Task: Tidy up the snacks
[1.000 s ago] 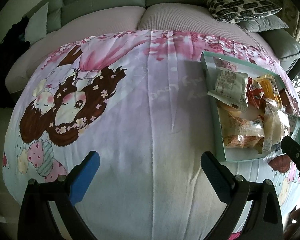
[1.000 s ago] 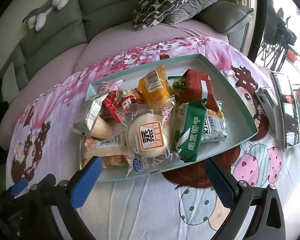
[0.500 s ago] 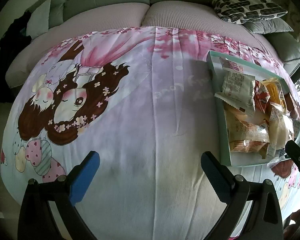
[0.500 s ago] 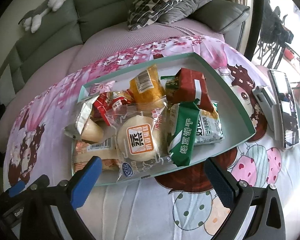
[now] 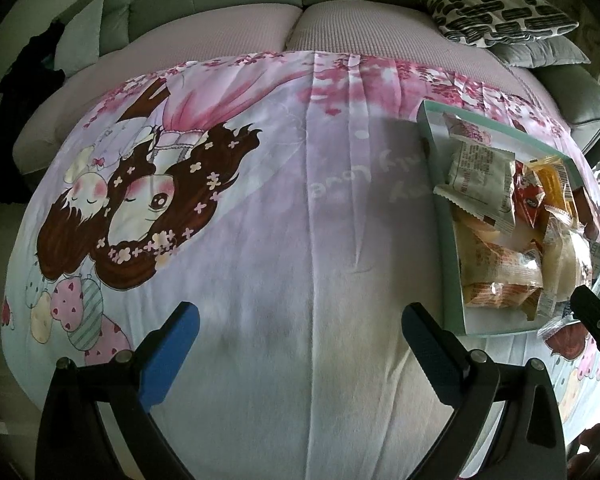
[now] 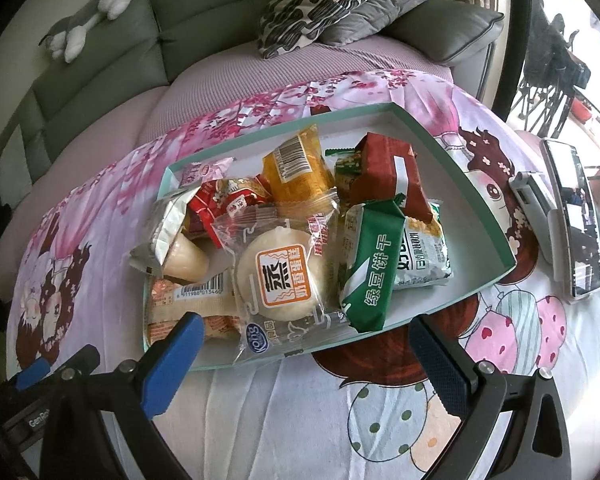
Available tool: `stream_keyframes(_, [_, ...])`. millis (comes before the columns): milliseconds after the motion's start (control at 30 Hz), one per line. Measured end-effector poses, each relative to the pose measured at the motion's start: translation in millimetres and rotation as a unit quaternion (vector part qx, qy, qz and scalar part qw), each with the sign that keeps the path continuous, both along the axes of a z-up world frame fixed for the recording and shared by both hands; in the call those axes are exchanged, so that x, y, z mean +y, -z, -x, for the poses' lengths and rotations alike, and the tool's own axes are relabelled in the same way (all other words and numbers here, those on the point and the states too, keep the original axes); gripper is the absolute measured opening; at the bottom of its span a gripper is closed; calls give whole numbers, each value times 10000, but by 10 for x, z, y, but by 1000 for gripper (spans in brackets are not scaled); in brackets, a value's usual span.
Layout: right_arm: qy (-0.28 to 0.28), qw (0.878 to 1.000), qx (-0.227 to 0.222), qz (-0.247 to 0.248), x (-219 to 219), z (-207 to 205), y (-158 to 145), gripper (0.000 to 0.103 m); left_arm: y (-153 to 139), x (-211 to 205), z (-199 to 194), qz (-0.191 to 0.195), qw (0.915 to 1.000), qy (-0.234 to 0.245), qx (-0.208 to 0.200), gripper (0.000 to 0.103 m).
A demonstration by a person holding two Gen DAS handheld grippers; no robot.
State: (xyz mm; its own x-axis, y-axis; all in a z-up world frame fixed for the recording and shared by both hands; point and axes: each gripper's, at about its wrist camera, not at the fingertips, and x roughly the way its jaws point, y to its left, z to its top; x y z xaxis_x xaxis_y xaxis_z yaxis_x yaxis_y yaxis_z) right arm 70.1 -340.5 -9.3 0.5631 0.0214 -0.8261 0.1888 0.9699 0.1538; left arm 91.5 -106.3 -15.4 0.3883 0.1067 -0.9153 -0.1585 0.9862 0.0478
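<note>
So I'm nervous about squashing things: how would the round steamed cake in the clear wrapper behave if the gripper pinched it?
The steamed cake looks pale and puffy, so it probably dents easily. Its clear wrapper is loose and glossy, likely slippery and crinkly. It lies atop other packets in the tray, so it may slide when pushed.

A: Support surface?

B: Flat surface under a printed sheet (image 6: 300, 412), pink blossoms and cartoon girls, set just in front of a sofa (image 6: 112, 92).

A: What's directly on the sheet?

B: Shallow teal tray (image 6: 488, 220) on the right half, packed with snack packets. Right of it, well clear of the tray, a phone (image 6: 576, 220) face up with a small white device (image 6: 530, 196) just beside it. Left half (image 5: 260, 240) is bare cloth.
</note>
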Motion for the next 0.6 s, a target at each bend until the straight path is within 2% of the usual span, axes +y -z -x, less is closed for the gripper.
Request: stream_keyframes(600, [-15, 10000, 44, 21, 10, 2, 18, 103, 32, -13, -17, 48, 9999, -70, 117, 101])
